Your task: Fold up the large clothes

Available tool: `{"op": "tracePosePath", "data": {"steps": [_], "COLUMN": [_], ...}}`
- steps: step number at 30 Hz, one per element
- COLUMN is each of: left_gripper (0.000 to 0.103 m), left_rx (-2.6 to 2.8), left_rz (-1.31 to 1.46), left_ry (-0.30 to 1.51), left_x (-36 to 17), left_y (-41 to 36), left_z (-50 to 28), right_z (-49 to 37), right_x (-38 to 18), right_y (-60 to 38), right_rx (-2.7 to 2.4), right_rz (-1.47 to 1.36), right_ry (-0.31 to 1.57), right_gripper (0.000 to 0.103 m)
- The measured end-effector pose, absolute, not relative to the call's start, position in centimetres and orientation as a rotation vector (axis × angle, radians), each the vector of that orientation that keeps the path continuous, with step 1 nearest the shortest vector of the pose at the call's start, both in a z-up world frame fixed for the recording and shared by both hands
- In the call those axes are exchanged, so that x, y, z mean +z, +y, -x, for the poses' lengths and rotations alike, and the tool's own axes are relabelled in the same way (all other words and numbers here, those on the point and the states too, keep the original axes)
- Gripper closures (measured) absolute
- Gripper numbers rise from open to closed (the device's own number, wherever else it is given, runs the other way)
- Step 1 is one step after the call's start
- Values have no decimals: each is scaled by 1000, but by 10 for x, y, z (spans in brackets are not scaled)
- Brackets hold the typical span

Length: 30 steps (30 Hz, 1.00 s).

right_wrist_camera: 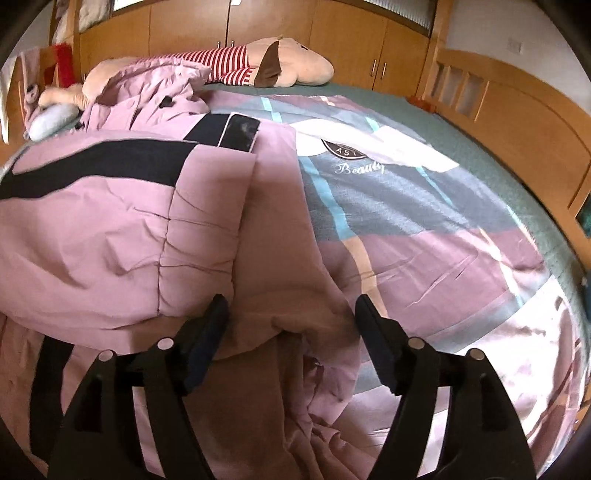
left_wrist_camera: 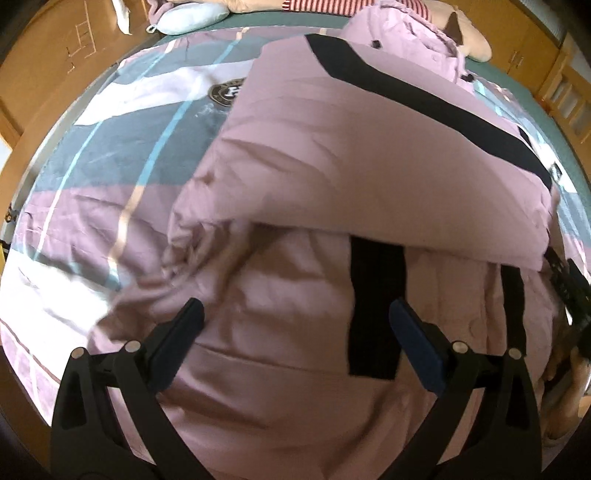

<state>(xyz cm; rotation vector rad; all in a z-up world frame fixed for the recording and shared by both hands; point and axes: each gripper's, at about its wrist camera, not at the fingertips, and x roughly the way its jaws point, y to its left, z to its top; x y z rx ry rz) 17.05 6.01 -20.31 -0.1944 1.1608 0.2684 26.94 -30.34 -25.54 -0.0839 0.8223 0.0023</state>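
Observation:
A large pink padded coat [left_wrist_camera: 351, 155] with black stripes lies on the bed, its upper part folded over its lower part. It also shows in the right wrist view [right_wrist_camera: 110, 229]. My left gripper [left_wrist_camera: 295, 314] is open and empty, just above the coat's lower part. My right gripper [right_wrist_camera: 291, 306] is open and empty, over a bunched fold at the coat's right edge. The right gripper's body shows at the right edge of the left wrist view [left_wrist_camera: 572, 295].
The coat lies on a patterned quilt [right_wrist_camera: 424, 221] over a green bed sheet [right_wrist_camera: 480, 122]. A phone [right_wrist_camera: 240, 134] rests on the coat. A plush toy [right_wrist_camera: 288, 62], a small blue pillow [left_wrist_camera: 192, 16] and wooden cabinets [right_wrist_camera: 351, 40] are at the far end.

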Motion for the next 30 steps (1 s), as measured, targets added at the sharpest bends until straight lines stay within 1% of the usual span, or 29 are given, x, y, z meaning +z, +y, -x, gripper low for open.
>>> {"op": "tracePosePath", "data": {"steps": [3, 6, 8, 9, 12, 13, 17, 23, 26, 28, 30], "left_gripper": [2, 2, 2, 2, 2, 2, 2, 2, 2, 2, 2], "left_rx": [265, 234, 217, 223, 230, 228, 187, 173, 188, 190, 176], "left_rz": [119, 100, 99, 84, 63, 74, 141, 164, 134, 135, 150], "left_ry": [1158, 1185, 1209, 1215, 1208, 1196, 1121, 1043, 1062, 1081, 1093], "left_x": [-204, -210, -216, -218, -218, -215, -201, -189, -194, -197, -198], "left_y": [45, 34, 31, 29, 23, 24, 27, 31, 31, 28, 28], "left_z": [-172, -176, -177, -177, -176, -175, -172, -170, -171, -171, -170], "right_z": [-255, -235, -228, -229, -249, -253, -258, -257, -256, -256, -256], "right_x": [-238, -218, -214, -218, -257, -261, -258, -259, -260, -260, -260], "right_y": [-301, -275, -254, -243, -222, -223, -235, -233, -233, -235, -236], "right_rx": [-41, 6, 54, 62, 93, 98, 120, 116, 111, 102, 102], "right_rz": [85, 185, 273, 325, 457, 451, 363, 369, 369, 371, 368], "right_ry": [714, 559, 530, 546, 755, 780, 805, 801, 802, 802, 804], "right_gripper": [31, 31, 30, 29, 29, 29, 25, 24, 21, 17, 17]}}
